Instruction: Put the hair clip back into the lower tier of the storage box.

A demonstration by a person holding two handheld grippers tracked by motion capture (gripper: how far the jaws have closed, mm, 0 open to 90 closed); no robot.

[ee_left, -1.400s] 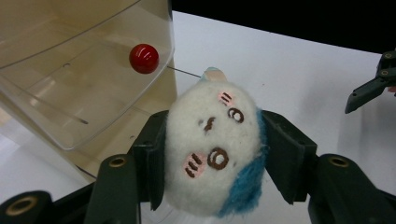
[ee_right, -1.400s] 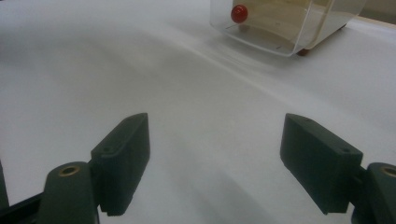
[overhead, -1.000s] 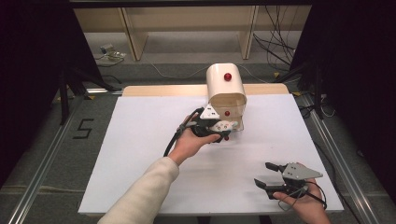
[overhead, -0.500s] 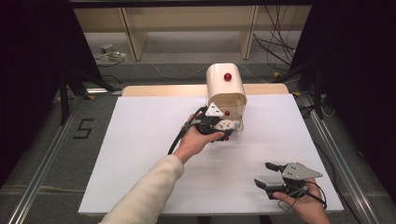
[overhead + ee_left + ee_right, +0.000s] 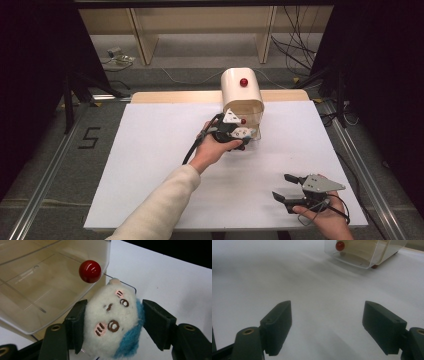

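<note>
A white plush toy (image 5: pixel 112 322) with a blue patch and a stitched face sits between the jaws of my left gripper (image 5: pixel 112 325), which is shut on it. It rests on the clear lip in front of the clear-fronted cream box (image 5: pixel 242 95). A red knob (image 5: pixel 90 271) hangs just above the toy. In the high view my left gripper (image 5: pixel 247 135) is at the box's open front. My right gripper (image 5: pixel 282 187) hovers open near the table's front right corner, with nothing between its fingers (image 5: pixel 278 322). It faces the box (image 5: pixel 367 255) from afar.
The box stands at the back middle of the white table sheet (image 5: pixel 150 150), with a second red knob (image 5: pixel 243 82) on its rounded top. A black cable (image 5: pixel 192 147) trails from the left gripper. Shelving and floor cables lie beyond the table.
My left gripper has edged a little forward, closer to the box's open front, with the plush toy in it. The right gripper has stayed in place.
</note>
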